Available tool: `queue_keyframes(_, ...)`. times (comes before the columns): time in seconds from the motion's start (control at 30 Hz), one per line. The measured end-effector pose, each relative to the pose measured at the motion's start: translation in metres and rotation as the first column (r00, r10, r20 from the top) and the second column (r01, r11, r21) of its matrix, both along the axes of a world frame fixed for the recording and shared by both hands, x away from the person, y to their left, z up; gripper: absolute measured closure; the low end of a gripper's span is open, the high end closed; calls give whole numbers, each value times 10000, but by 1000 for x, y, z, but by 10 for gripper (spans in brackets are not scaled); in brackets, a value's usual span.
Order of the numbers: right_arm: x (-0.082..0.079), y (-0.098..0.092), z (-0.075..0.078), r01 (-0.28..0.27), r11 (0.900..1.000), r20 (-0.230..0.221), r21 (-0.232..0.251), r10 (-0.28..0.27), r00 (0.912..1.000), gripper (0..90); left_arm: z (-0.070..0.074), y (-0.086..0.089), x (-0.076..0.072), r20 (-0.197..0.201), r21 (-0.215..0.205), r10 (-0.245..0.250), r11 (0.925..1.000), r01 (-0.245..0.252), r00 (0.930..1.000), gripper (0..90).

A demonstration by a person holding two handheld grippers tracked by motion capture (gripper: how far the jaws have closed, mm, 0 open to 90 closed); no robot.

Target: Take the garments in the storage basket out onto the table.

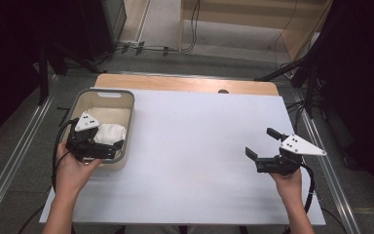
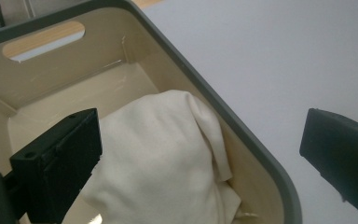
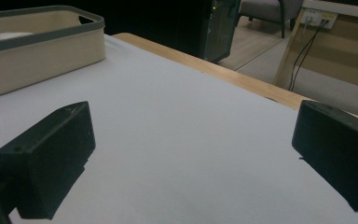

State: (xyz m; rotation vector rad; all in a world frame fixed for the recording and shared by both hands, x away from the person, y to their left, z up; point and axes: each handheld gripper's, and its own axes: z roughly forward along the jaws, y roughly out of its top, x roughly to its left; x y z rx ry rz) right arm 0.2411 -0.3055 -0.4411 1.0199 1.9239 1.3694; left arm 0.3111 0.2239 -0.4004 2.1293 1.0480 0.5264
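A beige bin with a grey rim stands at the table's left side, and a crumpled white cloth lies in its near half. My left gripper hovers over the bin's near end, open and holding nothing. In the left gripper view the cloth lies between and below the wide-apart jaws of the left gripper, with the bin's rim running under them. My right gripper is held above the table's right side, also open and empty. In its own view the right gripper faces the bin across the table.
A white sheet covers the wooden table, whose far edge shows as a bare strip. The bin has a handle slot in its far wall. Cables and dark stands sit on the floor beyond and to the right.
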Motion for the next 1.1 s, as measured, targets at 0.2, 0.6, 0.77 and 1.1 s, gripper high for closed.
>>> queue_keyframes(0.2, 0, 0, 0, 10, 10000, -24, 16, -10, 10000, 0, -1, -1, 11, -638, 594, 31, 9982, 7, 9980, 0)
queue_keyframes(0.6, 1, 0, -1, -27, 10000, -28, -55, 26, 10000, 0, -8, 1, 30, -1548, 1361, 478, 9903, -266, 9868, 0)
queue_keyframes(0.77, 0, -1, -1, 104, 9999, -104, -45, -104, 9999, 0, -10, -3, 35, -2060, 1793, 527, 9837, -152, 9771, 0)
queue_keyframes(1.1, 0, -2, 0, 159, 9999, -28, -45, -159, 9999, 0, -20, -5, 47, -3145, 2465, 652, 9690, 152, 9470, 27)
